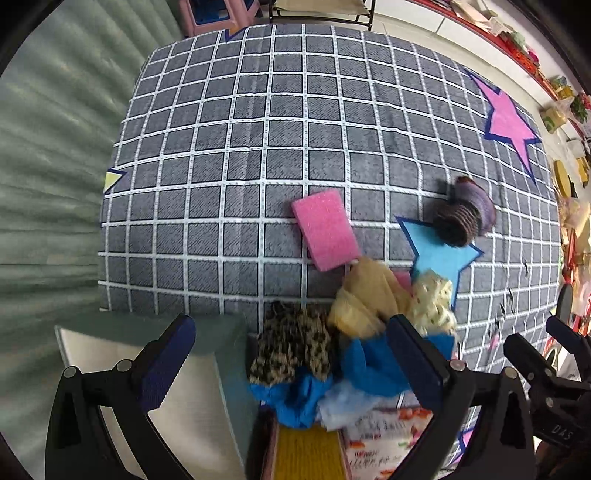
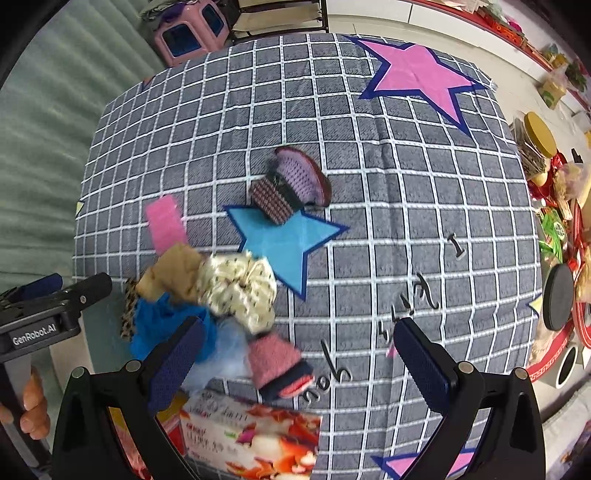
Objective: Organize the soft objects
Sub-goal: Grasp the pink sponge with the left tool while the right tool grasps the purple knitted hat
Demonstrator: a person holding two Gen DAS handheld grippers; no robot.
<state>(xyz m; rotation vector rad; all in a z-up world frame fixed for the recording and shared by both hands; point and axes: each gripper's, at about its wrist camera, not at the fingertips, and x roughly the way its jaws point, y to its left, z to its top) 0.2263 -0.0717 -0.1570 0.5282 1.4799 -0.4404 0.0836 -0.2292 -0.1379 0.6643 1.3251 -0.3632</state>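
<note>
Apparently a gathering step was in hand: both the left gripper (image 1: 291, 363) and the right gripper (image 2: 299, 354) were held with jaws apart and empty above the bed (image 1: 258, 129). The soft pile (image 2: 207, 295) lay at the near edge, with a pink sponge (image 1: 325, 229) touching it and a knitted sock (image 2: 291, 184) well apart. Next, one stray was judged to need grasping and carrying to the pile.

pink stool (image 2: 192, 33), yellow-lidded jar (image 2: 537, 138)

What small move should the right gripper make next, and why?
Probably ease the right gripper down onto the pink sock. It is open and empty, and the sock lies loose on the checked blanket between its fingers, at the edge of the pile beside the cream scrunchie.
</note>
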